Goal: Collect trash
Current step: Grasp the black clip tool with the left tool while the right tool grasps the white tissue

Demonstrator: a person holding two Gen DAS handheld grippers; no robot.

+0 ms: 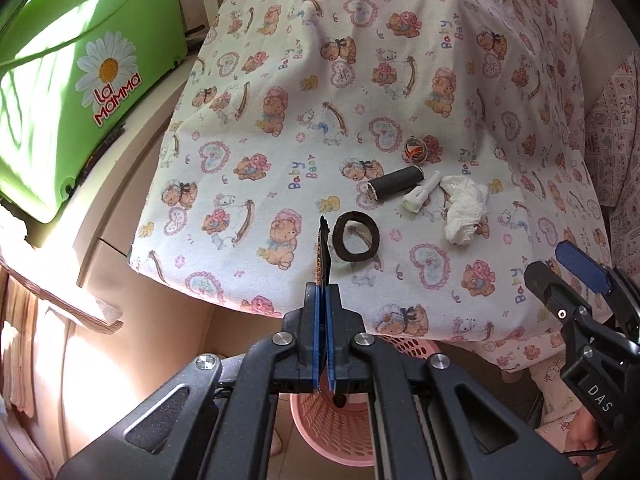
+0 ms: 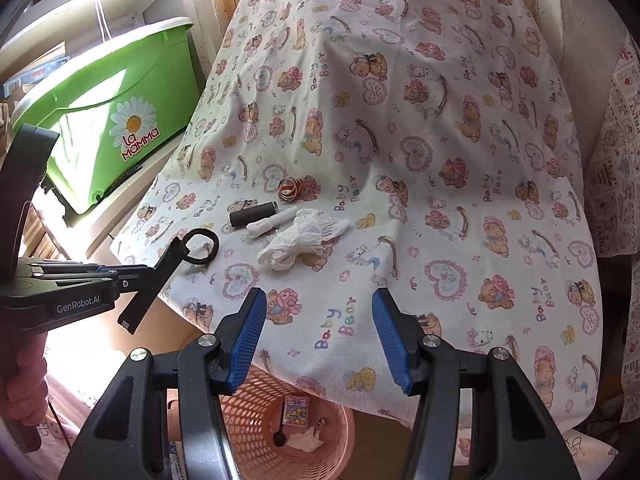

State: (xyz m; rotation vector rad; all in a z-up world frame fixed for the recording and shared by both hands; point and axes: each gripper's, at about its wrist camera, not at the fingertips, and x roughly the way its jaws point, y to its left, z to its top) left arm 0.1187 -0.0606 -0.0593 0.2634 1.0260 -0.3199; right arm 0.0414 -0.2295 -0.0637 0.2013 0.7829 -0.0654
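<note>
On bear-print cloth (image 1: 280,80): trash | left gripper (image 1: 323,292) fingers clamp wrapper (image 1: 322,252) | right gripper (image 2: 319,336) fingers apart

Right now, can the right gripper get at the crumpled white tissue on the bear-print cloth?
Probably yes. The right gripper is open and empty, and the crumpled white tissue lies ahead of it on the bear-print cloth with nothing between. The left gripper, shut on a dark wrapper, sits off to the side.

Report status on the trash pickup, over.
Left gripper shut on a thin dark wrapper. Right gripper open, empty. Crumpled tissue, black ring on cloth; pink basket below. Nothing blocking.
</note>
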